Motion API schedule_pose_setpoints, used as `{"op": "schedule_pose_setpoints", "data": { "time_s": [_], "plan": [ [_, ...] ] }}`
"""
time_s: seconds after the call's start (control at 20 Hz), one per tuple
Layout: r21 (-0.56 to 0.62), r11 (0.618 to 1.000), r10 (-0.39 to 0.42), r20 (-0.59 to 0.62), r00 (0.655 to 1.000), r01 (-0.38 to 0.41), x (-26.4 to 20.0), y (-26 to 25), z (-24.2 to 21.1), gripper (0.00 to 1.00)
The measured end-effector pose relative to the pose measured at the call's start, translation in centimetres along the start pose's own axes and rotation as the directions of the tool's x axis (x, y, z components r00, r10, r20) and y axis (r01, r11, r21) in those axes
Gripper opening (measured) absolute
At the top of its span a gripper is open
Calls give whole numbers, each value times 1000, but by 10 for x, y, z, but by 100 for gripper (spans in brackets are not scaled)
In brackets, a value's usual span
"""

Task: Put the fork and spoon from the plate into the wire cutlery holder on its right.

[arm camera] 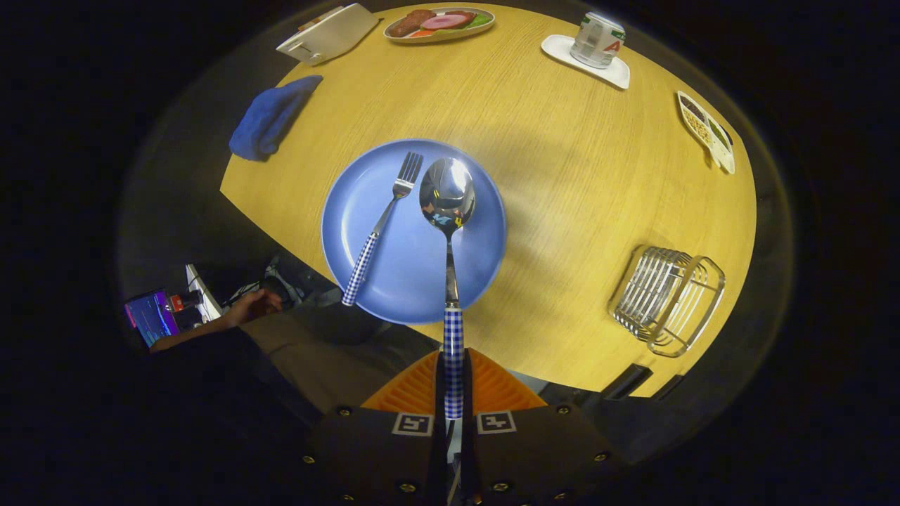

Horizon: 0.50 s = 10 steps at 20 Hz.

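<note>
Spoon point(448, 232) clamped by its checked handle in the closed gripper point(453, 393), bowl out ahead over the plate point(415, 281) where the fork point(383, 225) lies left; best swing right, handle-down into the wire cutlery holder point(666, 299).

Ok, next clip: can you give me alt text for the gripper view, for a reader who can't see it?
The gripper has its jaws shut on the checked handle of a spoon, held up over a blue plate where a fork lies. A wire cutlery holder stands empty to the plate's right on the round wooden table.
</note>
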<state>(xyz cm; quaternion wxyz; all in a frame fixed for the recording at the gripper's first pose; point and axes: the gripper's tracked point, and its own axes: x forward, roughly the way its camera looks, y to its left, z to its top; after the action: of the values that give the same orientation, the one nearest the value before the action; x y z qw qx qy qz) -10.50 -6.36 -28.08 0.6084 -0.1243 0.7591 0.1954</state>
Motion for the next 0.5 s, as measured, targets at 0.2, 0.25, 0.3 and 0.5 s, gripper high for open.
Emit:
{"op": "schedule_pose_setpoints", "data": {
  "time_s": [0.2,0.25,0.3,0.5],
  "plan": [
    [-36,997,-71,-56,996,69,-30,-33,-31,8],
    [-40,995,-89,-70,994,87,-37,-41,-39,8],
    [-38,994,-106,-79,991,103,-42,-50,-45,8],
    [-21,990,-144,-124,982,142,-62,-80,-68,8]
  ]
}}
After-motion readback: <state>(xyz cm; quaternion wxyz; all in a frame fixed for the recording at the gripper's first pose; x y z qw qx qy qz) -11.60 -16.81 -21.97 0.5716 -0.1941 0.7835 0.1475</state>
